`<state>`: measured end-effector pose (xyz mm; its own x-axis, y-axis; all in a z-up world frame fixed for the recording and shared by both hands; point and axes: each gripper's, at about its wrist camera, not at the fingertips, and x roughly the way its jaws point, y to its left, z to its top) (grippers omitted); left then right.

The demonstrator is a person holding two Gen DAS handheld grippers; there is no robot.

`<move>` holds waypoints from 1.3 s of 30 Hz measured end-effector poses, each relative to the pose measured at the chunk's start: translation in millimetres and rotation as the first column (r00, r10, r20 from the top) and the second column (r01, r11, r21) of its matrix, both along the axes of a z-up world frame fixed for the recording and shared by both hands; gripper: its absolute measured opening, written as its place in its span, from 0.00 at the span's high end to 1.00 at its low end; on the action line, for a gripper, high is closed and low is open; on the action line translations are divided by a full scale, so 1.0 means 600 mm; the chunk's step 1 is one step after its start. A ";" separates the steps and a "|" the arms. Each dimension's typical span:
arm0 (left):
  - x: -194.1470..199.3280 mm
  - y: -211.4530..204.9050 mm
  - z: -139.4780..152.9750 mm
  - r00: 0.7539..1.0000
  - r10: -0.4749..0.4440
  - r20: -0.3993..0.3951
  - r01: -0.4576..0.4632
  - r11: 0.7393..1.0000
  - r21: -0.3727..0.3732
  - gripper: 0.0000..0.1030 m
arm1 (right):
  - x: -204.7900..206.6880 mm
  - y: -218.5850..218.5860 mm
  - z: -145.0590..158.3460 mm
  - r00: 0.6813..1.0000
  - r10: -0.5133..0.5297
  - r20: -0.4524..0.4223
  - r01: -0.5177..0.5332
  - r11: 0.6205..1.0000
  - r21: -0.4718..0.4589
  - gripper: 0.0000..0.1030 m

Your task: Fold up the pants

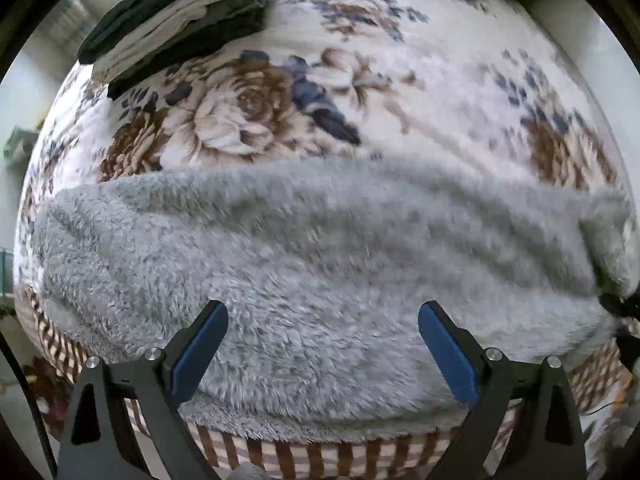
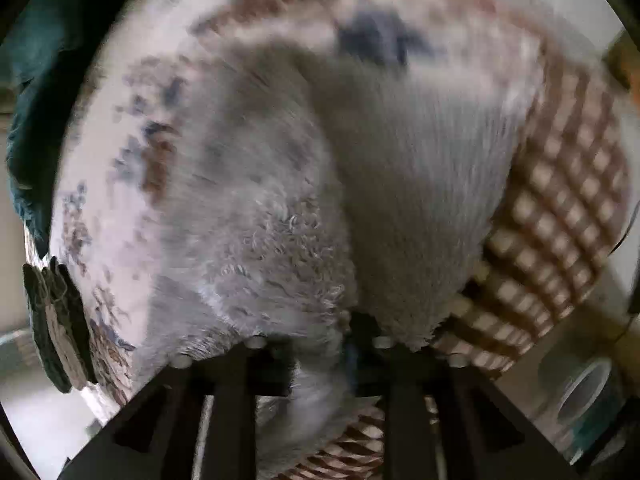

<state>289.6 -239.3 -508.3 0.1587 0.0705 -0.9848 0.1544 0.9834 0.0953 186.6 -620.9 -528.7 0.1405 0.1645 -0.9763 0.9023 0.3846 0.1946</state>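
Observation:
The grey fluffy pants (image 1: 304, 248) lie across the near side of a bed with a floral blanket (image 1: 420, 80). My left gripper (image 1: 323, 316) is open just above the pants, its blue-padded fingers (image 1: 200, 348) apart and empty. In the right wrist view my right gripper (image 2: 320, 340) is shut on the grey pants (image 2: 280, 220), with the fabric bunched over and between its fingers. The ribbed waistband or cuff (image 2: 424, 184) hangs in front of the camera. That view is blurred.
A stack of folded dark and light clothes (image 1: 176, 20) sits at the bed's far left; it also shows in the right wrist view (image 2: 56, 320). A brown checked sheet (image 1: 320, 454) covers the bed's near edge. A round container (image 2: 584, 396) stands on the floor at the right.

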 end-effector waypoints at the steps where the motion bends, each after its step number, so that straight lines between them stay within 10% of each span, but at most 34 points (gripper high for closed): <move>1: -0.006 -0.002 -0.007 1.000 0.003 -0.016 -0.003 1.000 0.000 0.05 | -0.002 -0.003 -0.019 1.000 0.003 -0.023 -0.002 1.000 0.015 0.53; 3: -0.014 -0.001 -0.015 0.999 0.020 -0.035 -0.020 1.000 -0.004 0.05 | -0.009 0.000 -0.025 0.999 0.028 -0.032 -0.028 1.000 0.002 0.37; 12: -0.021 0.088 0.013 0.988 0.155 -0.009 -0.154 0.988 0.020 0.05 | 0.019 0.110 0.048 0.953 0.303 0.005 -0.303 0.951 -0.055 0.31; 20: -0.008 0.342 0.052 0.913 0.408 0.006 -0.408 0.912 0.033 0.06 | 0.140 0.423 0.000 0.861 0.493 0.129 -0.509 0.825 0.246 0.30; 24: 0.005 0.498 0.065 0.862 0.505 0.044 -0.506 0.862 0.033 0.06 | 0.163 0.600 -0.067 0.887 0.435 0.153 -0.454 0.769 0.449 0.31; 37: 0.117 0.723 -0.037 0.798 0.577 -0.173 -0.602 0.772 -0.205 0.06 | 0.199 0.835 -0.156 0.934 0.349 0.076 -0.346 0.835 0.428 0.30; 39: 0.125 0.730 -0.053 0.790 0.586 -0.178 -0.613 0.754 -0.236 0.32 | 0.202 0.845 -0.155 0.941 0.328 0.087 -0.334 0.849 0.410 0.48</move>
<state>364.3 198.5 -540.4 0.0861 -0.1451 -0.9857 -0.4808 0.8604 -0.1687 307.6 -113.9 -621.4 0.0181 0.5906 -0.8068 0.7319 0.5420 0.4131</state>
